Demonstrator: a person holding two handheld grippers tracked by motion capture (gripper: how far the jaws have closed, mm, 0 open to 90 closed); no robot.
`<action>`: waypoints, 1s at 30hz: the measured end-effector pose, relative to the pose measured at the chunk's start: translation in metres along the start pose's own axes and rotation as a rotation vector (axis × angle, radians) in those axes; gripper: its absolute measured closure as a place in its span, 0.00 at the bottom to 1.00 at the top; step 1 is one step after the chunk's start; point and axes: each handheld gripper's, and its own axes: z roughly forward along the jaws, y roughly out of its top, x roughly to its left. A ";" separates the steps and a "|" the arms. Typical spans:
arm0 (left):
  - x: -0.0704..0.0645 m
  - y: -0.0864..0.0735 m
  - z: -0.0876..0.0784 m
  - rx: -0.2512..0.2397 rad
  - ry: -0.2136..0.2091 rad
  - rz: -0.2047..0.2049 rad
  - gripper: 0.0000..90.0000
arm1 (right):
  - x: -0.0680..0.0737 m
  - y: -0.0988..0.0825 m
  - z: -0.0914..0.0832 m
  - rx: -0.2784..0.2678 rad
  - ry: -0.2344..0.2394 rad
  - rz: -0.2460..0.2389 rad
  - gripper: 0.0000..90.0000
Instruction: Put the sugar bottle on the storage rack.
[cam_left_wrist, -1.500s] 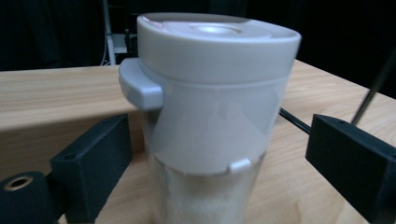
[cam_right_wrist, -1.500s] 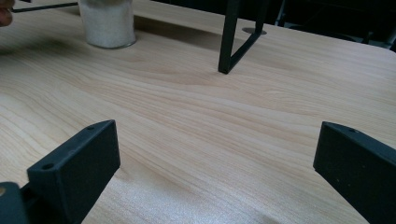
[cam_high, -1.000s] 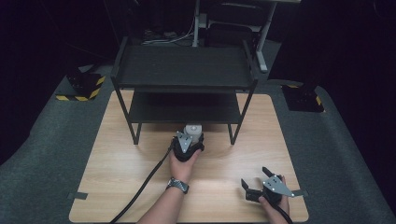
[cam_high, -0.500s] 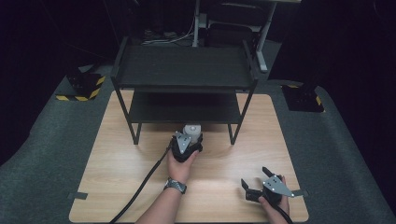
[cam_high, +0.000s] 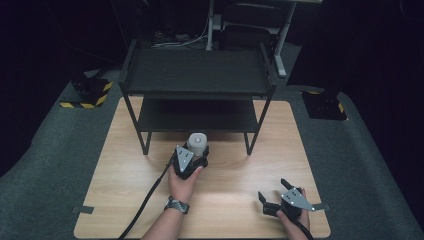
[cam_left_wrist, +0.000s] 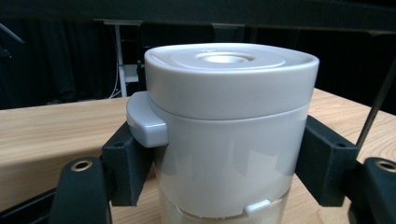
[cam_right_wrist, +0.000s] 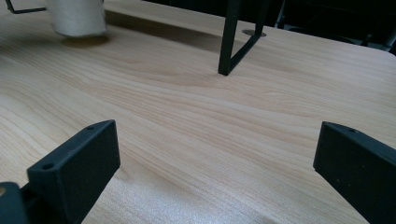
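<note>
On a wooden table (cam_high: 125, 200), just in front of a black two-tier shelf rack (cam_high: 197, 75), the left gripper (cam_high: 192, 152) has its jaws closed against both sides of a grey lidded canister (cam_left_wrist: 229, 130), which stands upright near the rack's lower shelf. Near the table's front right corner, the right gripper (cam_high: 274, 196) rests low, jaws spread wide with nothing between them.
</note>
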 end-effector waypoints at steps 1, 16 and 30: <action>0.000 0.000 0.000 0.000 0.000 0.000 0.32 | 0.000 0.000 0.000 0.000 0.000 0.000 0.00; 0.020 0.005 -0.048 -0.046 0.025 -0.002 0.32 | 0.002 0.001 0.001 0.006 -0.005 -0.012 0.00; 0.028 0.031 -0.070 -0.085 0.077 -0.006 0.32 | 0.003 0.002 0.001 0.009 -0.011 -0.014 0.00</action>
